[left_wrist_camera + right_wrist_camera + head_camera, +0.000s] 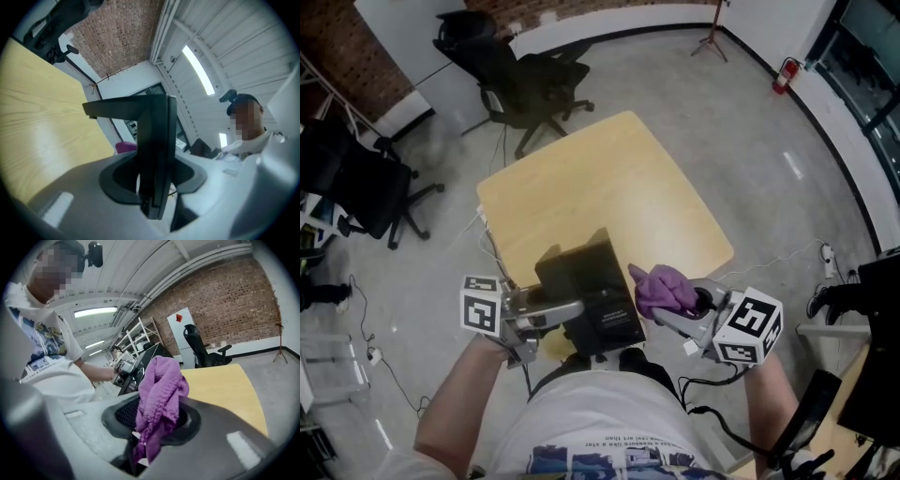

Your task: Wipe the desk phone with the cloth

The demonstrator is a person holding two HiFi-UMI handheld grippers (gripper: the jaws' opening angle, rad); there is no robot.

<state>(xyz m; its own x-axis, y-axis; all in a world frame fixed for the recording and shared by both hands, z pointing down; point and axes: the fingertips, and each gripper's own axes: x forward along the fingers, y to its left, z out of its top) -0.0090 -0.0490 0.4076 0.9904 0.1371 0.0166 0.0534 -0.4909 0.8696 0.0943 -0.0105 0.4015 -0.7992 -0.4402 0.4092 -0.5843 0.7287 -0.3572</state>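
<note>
Head view: I see the wooden table (609, 178) across the middle of the frame, and the black desk phone (591, 286) sits at its near edge, lower centre. My left gripper (574, 312) comes in from the lower left and is clamped on the phone's left side. My right gripper (670, 314) enters from the lower right with the purple cloth (664, 289) bunched in its jaws; the cloth is just beside the phone's right edge, and I cannot tell whether it touches. Two black office chairs (525, 84) stand on the floor in the upper left

Left gripper view: the phone (157, 136) rises as a thin dark slab through the centre of the frame, and both jaws are closed on its lower edge. The table fills the left of the frame, and a small patch of purple shows just left of the phone

Right gripper view: the jaws are shut on the cloth (161, 390), which stands up in a loose fold at the centre. Behind it, left of centre, I make out the phone's dark edge, with the table to the right
</note>
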